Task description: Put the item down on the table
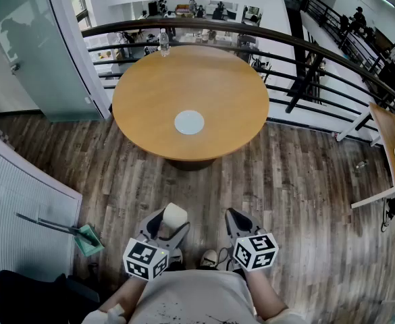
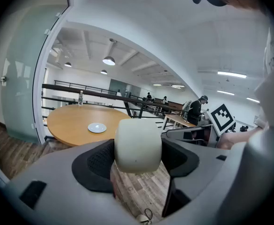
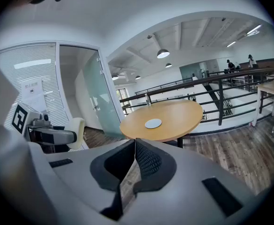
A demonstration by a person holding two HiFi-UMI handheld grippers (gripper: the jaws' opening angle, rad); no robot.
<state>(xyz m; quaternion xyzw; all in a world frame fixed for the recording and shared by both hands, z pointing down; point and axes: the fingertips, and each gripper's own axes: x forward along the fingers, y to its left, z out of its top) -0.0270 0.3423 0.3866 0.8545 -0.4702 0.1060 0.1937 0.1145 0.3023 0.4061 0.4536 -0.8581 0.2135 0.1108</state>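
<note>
One smooth, cream-white, round-edged item [image 1: 175, 214], clamped in the left tongs [image 1: 172, 227], over wood floor [image 1: 305, 181], well short of the one round table [image 1: 150, 100]. Right tongs [image 1: 238, 223]: pressed together, empty. On the table, one white disc [image 1: 189, 122], one bottle [image 1: 163, 41].

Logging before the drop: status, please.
Left gripper shut on item, short of table. Right gripper shut, empty. On table: centre disc, far-edge bottle.

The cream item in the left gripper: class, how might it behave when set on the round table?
The cream item looks smooth, so it could slip if the left gripper loosens. Its rounded sides suggest it may roll if laid sideways on the table.
</note>
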